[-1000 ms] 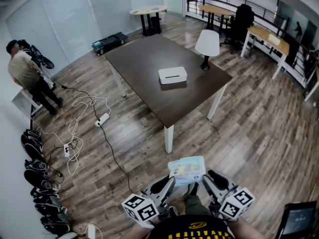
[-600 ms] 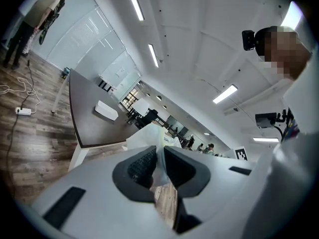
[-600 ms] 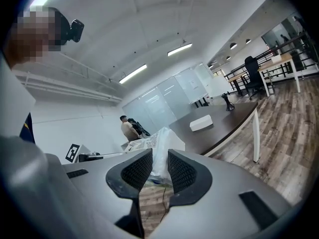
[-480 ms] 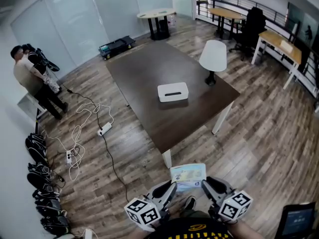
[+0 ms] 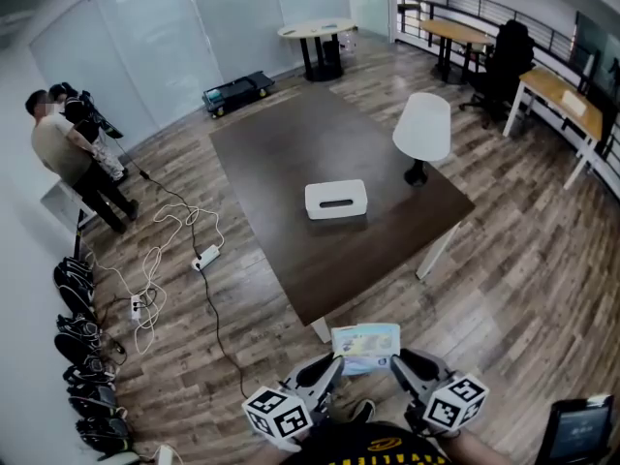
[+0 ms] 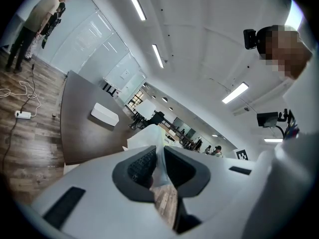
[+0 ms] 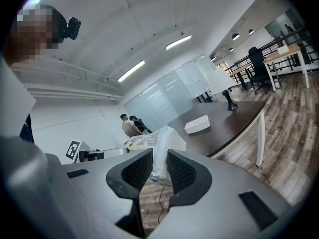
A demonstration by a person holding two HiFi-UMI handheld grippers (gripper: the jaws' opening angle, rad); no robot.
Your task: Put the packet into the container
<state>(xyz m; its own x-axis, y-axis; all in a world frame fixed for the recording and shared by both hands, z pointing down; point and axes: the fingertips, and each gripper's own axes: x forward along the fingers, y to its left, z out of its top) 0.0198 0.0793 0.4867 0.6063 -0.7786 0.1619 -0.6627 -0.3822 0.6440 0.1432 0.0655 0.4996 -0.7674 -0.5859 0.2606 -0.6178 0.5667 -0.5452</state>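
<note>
Head view: left gripper (image 5: 333,360) and right gripper (image 5: 396,359), side by side, each clenched on one edge of the packet (image 5: 365,338), which spans the gap between them. The right jaws have just been closing slightly, with the packet's edge pinched between their pads. The container (image 5: 336,200) sits on the table (image 5: 281,153), well ahead of both jaw tips and apart from the packet.

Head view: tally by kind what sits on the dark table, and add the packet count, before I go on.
container: 1, white, on the table
lamp: 1, white, on the table
packet: 1, not on the table
total: 3
</note>
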